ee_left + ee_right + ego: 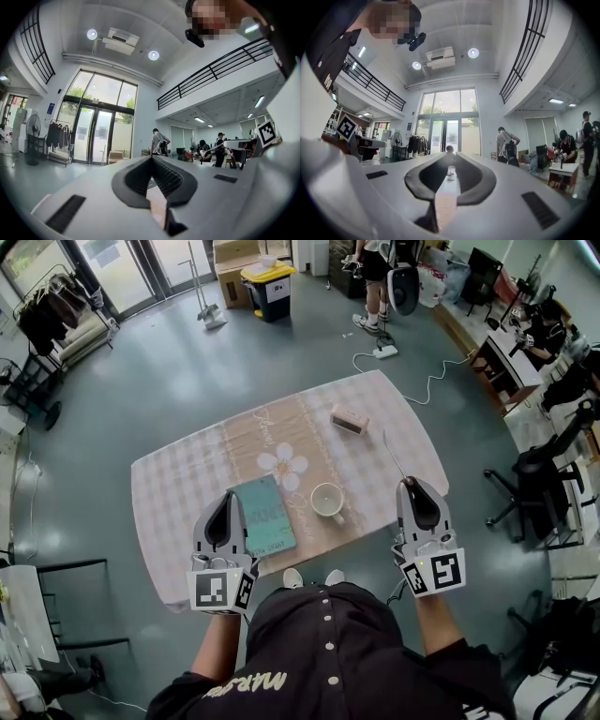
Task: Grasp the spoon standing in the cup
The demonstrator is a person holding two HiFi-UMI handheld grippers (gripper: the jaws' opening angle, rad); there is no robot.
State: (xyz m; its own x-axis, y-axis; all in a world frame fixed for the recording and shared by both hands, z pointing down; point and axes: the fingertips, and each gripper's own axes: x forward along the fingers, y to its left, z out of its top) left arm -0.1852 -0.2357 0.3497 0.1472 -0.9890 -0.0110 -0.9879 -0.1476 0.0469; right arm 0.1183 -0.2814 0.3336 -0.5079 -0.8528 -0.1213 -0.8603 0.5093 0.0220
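Nearest me, my left gripper (226,495) sits over the near edge of the table (178,488), its tip above the teal book (264,514). In its own view its jaws meet at the tips.

My right gripper (409,484) is at the table's near right edge. Its jaws are clamped on the spoon (395,456). The spoon is a thin bright line running from the jaw tips away from me, seen against the checked cloth. It is out of the cup (327,499). The cup stands between my two grippers, just right of the book and apart from the right gripper's tip. Its handle is turned toward me. Farther off, a small box (349,419) lies on the cloth.

The head view alone gives me the cup, the book, the box and the spoon's whole length. The right gripper view looks level across the room. There I see only the spoon's rounded far end past the tips, and a small bright piece of it in the narrow slot between the pads (471,174). Behind that are the glass doors (450,133), a clothes rack (415,143) and people (506,143) standing.
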